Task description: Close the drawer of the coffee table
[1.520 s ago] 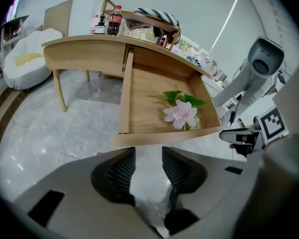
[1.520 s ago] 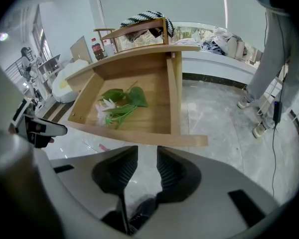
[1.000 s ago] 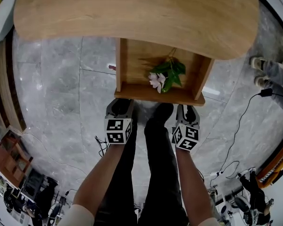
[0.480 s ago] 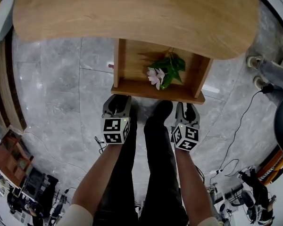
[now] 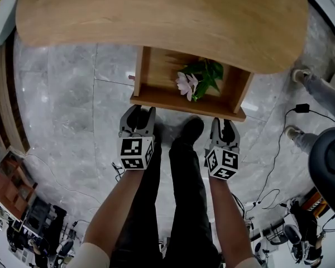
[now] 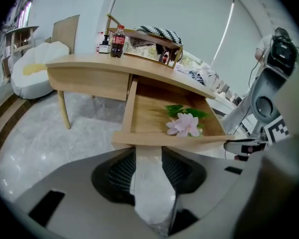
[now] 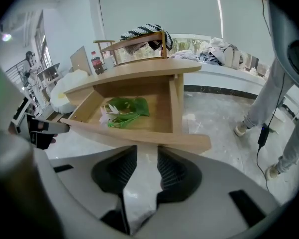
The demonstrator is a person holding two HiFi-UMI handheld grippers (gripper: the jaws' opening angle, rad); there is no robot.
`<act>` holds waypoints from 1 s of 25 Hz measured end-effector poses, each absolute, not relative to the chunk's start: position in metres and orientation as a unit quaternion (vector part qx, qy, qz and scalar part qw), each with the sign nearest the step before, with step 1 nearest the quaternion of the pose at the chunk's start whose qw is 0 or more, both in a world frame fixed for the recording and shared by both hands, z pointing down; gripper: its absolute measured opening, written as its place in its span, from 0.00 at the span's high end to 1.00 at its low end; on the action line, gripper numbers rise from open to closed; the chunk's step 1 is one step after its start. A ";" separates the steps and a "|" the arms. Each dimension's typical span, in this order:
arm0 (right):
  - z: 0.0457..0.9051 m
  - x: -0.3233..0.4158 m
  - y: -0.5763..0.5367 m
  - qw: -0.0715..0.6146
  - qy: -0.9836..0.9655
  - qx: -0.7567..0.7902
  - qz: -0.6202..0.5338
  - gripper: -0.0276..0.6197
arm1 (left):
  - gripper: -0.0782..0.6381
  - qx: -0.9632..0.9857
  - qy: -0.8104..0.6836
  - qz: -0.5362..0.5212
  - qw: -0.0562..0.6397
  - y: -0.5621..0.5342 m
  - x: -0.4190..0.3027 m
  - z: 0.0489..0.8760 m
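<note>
The wooden drawer (image 5: 187, 101) sticks out part way from under the curved coffee table top (image 5: 156, 15). A pink flower with green leaves (image 5: 185, 84) lies inside it. My left gripper (image 5: 138, 111) stands open at the left part of the drawer's front board (image 6: 164, 139), its tips (image 6: 148, 156) right at the board with nothing between the jaws. My right gripper (image 5: 223, 123) is at the right part of that board (image 7: 139, 136). Its jaws (image 7: 143, 156) have just been closing a little but still stand open with nothing between them.
The person's dark-trousered legs and a shoe (image 5: 190, 132) stand between the grippers. Cables (image 5: 279, 149) trail over the marble floor at the right, near another person's feet (image 5: 301, 76). A cola bottle (image 6: 118, 34) and a wooden rack (image 6: 149, 36) sit on the table.
The drawer has slid further in under the table top, and less of its inside shows. Both grippers have moved forward with its front board.
</note>
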State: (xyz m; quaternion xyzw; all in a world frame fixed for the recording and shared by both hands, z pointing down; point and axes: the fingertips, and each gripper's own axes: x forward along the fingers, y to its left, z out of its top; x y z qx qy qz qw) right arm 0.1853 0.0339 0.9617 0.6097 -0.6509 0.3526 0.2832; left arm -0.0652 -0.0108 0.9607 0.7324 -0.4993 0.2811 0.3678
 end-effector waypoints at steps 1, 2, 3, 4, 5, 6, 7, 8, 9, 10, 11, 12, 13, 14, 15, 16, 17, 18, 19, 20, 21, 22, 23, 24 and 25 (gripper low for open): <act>0.959 0.185 0.031 0.279 -0.650 0.614 0.351 0.73 | 0.65 0.735 -0.499 0.279 0.365 -0.013 -0.065 0.958; 0.956 0.185 0.027 0.275 -0.649 0.617 0.350 0.73 | 0.65 0.738 -0.498 0.276 0.363 -0.017 -0.065 0.955; 0.954 0.186 0.020 0.273 -0.649 0.620 0.348 0.73 | 0.65 0.740 -0.498 0.272 0.361 -0.023 -0.065 0.953; 0.952 0.187 0.013 0.271 -0.649 0.621 0.346 0.73 | 0.65 0.741 -0.499 0.269 0.360 -0.029 -0.064 0.951; 0.951 0.188 0.005 0.270 -0.651 0.621 0.344 0.73 | 0.65 0.741 -0.501 0.266 0.359 -0.037 -0.063 0.950; 0.950 0.189 -0.003 0.269 -0.652 0.621 0.342 0.73 | 0.65 0.742 -0.503 0.263 0.358 -0.044 -0.062 0.949; 0.949 0.191 -0.009 0.267 -0.654 0.621 0.340 0.73 | 0.65 0.744 -0.504 0.258 0.355 -0.052 -0.060 0.948; 0.947 0.193 -0.016 0.266 -0.656 0.622 0.336 0.72 | 0.65 0.747 -0.506 0.253 0.350 -0.059 -0.058 0.946; 0.944 0.194 -0.021 0.263 -0.658 0.622 0.331 0.72 | 0.65 0.750 -0.507 0.248 0.345 -0.065 -0.057 0.943; 0.942 0.194 -0.026 0.261 -0.661 0.623 0.327 0.72 | 0.65 0.754 -0.507 0.244 0.338 -0.071 -0.056 0.940; 0.940 0.195 -0.031 0.258 -0.664 0.623 0.322 0.72 | 0.65 0.758 -0.507 0.241 0.332 -0.077 -0.056 0.938; 0.938 0.195 -0.036 0.257 -0.667 0.624 0.317 0.72 | 0.65 0.762 -0.507 0.239 0.326 -0.082 -0.056 0.937; 0.937 0.195 -0.041 0.256 -0.669 0.624 0.313 0.73 | 0.66 0.764 -0.506 0.239 0.321 -0.088 -0.056 0.936; 0.937 0.195 -0.046 0.256 -0.671 0.624 0.308 0.73 | 0.66 0.767 -0.506 0.238 0.316 -0.093 -0.056 0.936; 0.936 0.195 -0.050 0.254 -0.673 0.625 0.304 0.73 | 0.66 0.768 -0.506 0.236 0.312 -0.098 -0.056 0.935; 0.935 0.195 -0.055 0.253 -0.674 0.625 0.300 0.73 | 0.66 0.770 -0.507 0.234 0.309 -0.103 -0.056 0.934; 0.934 0.195 -0.059 0.251 -0.676 0.626 0.297 0.73 | 0.66 0.771 -0.508 0.231 0.306 -0.107 -0.056 0.932; 0.933 0.196 -0.062 0.251 -0.677 0.626 0.295 0.73 | 0.66 0.772 -0.509 0.230 0.304 -0.110 -0.055 0.932; 0.933 0.196 -0.065 0.251 -0.677 0.627 0.293 0.73 | 0.66 0.772 -0.509 0.228 0.304 -0.113 -0.055 0.932; 0.933 0.196 -0.067 0.252 -0.678 0.627 0.291 0.73 | 0.66 0.772 -0.510 0.227 0.304 -0.115 -0.055 0.932; 0.933 0.196 -0.068 0.253 -0.678 0.626 0.290 0.73 | 0.66 0.772 -0.510 0.227 0.305 -0.117 -0.054 0.932; 0.933 0.196 -0.070 0.254 -0.679 0.626 0.289 0.73 | 0.66 0.772 -0.510 0.227 0.305 -0.118 -0.054 0.932; 0.933 0.197 -0.073 0.255 -0.679 0.625 0.288 0.73 | 0.66 0.772 -0.510 0.226 0.304 -0.120 -0.054 0.932; 0.933 0.197 -0.075 0.255 -0.680 0.625 0.286 0.73 | 0.66 0.773 -0.509 0.227 0.303 -0.122 -0.054 0.932; 0.933 0.198 -0.077 0.255 -0.681 0.625 0.285 0.73 | 0.66 0.775 -0.508 0.228 0.300 -0.123 -0.053 0.932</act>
